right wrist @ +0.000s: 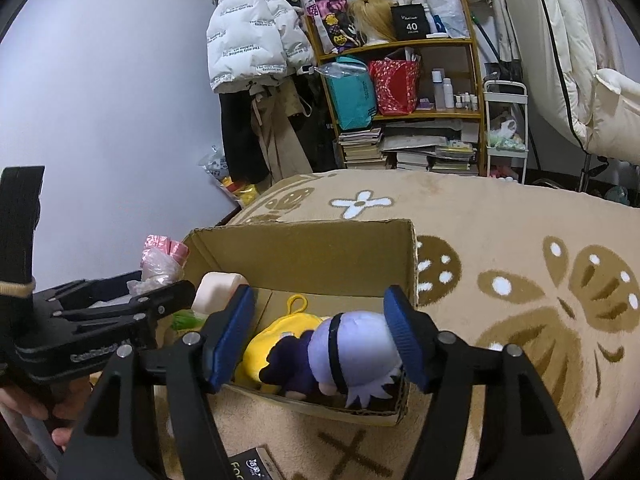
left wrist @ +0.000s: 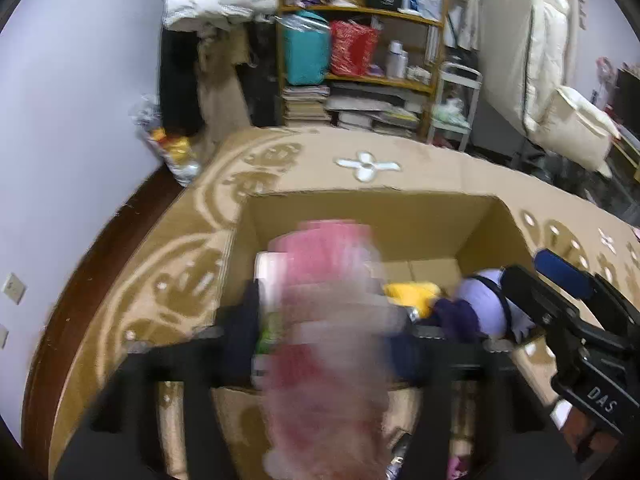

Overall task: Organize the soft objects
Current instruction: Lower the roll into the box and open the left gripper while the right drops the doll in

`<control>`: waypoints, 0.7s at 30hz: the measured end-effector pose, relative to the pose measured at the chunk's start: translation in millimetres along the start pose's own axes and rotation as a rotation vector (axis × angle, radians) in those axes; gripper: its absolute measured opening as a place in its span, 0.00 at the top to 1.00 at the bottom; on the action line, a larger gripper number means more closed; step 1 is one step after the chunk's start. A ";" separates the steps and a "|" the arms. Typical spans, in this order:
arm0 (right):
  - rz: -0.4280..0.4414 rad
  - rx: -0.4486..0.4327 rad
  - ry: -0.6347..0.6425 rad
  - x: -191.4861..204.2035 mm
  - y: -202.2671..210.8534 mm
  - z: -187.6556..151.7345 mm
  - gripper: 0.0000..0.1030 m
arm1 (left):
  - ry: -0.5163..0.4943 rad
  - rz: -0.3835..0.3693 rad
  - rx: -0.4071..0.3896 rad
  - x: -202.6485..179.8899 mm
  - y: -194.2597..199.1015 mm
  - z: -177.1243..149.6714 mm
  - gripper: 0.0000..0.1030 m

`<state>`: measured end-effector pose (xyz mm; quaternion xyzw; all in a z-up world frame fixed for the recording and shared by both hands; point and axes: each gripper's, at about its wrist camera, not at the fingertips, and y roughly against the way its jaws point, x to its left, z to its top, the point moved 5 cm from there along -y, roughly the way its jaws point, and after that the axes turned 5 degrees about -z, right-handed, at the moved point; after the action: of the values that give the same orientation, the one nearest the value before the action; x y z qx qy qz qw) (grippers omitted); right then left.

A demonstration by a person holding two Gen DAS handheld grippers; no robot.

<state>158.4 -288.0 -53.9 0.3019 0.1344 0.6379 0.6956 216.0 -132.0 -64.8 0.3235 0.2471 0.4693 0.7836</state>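
Right wrist: parted right claw (right wrist: 320,336) over round lilac plush doll (right wrist: 352,356) inside corrugated cardboard box (right wrist: 304,252).

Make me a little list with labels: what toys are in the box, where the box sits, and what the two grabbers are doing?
box: open cardboard box on the patterned carpet
toys inside: yellow plush, purple-haired doll, pale soft block in the far left corner
left hand-held gripper: over the box's left side; blurred pink bundle between its fingers, whether gripped is unclear
right hand-held gripper: jaws open either side of the doll, pads not touching it
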 end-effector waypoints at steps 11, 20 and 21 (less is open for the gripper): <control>-0.008 0.004 0.023 3.9 1.6 -0.4 0.31 | 0.005 -0.004 0.000 -6.9 -1.1 22.7 0.59; -0.018 0.009 0.017 0.3 -5.9 -1.7 0.30 | -0.025 0.053 0.049 -15.1 -14.1 35.5 0.23; -0.019 0.013 0.017 0.3 -6.9 -2.0 0.24 | -0.024 0.070 0.034 -13.6 -11.6 34.6 0.18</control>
<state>162.9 -287.2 -59.5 0.2997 0.1473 0.6330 0.6984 240.7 -157.8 -49.1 0.3507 0.2342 0.4882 0.7641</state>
